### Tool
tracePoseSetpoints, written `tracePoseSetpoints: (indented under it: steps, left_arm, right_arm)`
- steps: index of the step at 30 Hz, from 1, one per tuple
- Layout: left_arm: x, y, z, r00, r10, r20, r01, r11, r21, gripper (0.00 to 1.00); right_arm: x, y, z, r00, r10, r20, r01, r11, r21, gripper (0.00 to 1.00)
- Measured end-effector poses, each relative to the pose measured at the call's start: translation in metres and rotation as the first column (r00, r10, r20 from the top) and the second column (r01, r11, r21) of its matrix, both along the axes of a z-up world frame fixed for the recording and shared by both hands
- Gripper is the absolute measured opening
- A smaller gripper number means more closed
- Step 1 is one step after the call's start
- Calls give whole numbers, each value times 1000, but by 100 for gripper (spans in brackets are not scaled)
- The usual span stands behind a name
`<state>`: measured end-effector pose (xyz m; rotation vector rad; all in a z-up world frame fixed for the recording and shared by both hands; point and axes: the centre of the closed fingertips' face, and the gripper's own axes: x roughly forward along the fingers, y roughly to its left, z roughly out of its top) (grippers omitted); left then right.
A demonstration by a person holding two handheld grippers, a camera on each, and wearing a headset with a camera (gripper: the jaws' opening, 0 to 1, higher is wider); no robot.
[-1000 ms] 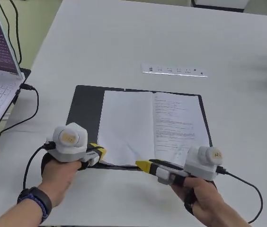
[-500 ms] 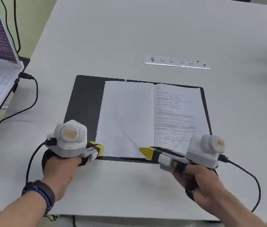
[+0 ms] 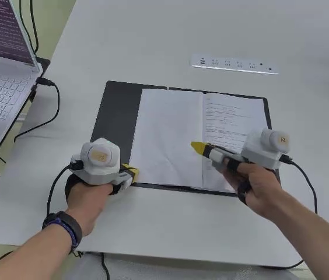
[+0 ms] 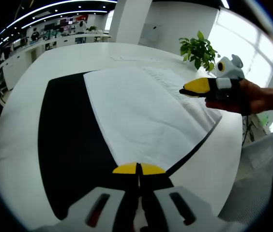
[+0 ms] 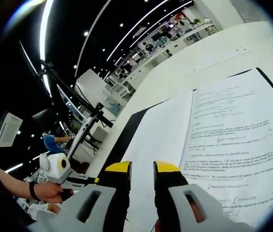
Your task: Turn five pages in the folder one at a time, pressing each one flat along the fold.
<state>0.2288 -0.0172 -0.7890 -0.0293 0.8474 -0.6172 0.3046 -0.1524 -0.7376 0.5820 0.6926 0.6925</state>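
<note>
The black folder (image 3: 115, 119) lies open on the white table, a blank white page (image 3: 170, 137) on its left half and a printed page (image 3: 234, 122) on its right half. My right gripper (image 3: 198, 148) hovers low over the fold, pointing left. Its yellow tips (image 5: 143, 167) stand slightly apart with nothing between them, above the fold where blank and printed page (image 5: 233, 125) meet. My left gripper (image 3: 130, 172) rests at the folder's near left edge. Its tips (image 4: 139, 168) are shut and empty, aimed across the black cover (image 4: 64, 135) and blank page (image 4: 141, 116).
An open laptop (image 3: 1, 76) sits at the table's left edge with a black cable (image 3: 51, 114) running toward my left hand. A white power strip (image 3: 234, 64) lies beyond the folder. The table's near edge is close behind both hands.
My right gripper has moved from the folder's near edge up onto the pages along the fold. The left gripper stays at the near left edge. The head camera has shifted.
</note>
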Motion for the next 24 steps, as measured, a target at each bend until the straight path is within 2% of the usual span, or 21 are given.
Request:
tracePoseSetpoints:
  steps: [5,10,16,17,18,19,24]
  left_arm:
    - [1,0,-1,1000,-3,-8,3,1000,-2,0]
    - [1,0,-1,1000,-6,-10,6,1000,1,0]
    - [3,0,-2,1000,-1,-10,1,1000,2,0]
    - [3,0,-2,1000,-2,-9,2,1000,3,0]
    - [3,0,-2,1000,-4,-8,4,1000,5,0]
    - [3,0,-2,1000,-7,-8,7,1000,7,0]
    - [3,0,-3,1000,-9,-7,9,1000,7,0]
  right_arm:
    - [21,-9,-9,997,-72,-19,72,997,5,9]
    - [29,-17,-23,993,-109,-45,108,994,-18,3]
    - [32,-19,-36,992,-107,-71,105,994,-35,0]
    - [31,-20,-40,993,-99,-70,95,994,-60,0]
    - [31,-21,-41,994,-92,-63,87,994,-72,0]
    - [32,-20,-37,993,-103,-65,100,994,-47,0]
    - [28,-13,-30,995,-86,-44,83,995,-56,0]
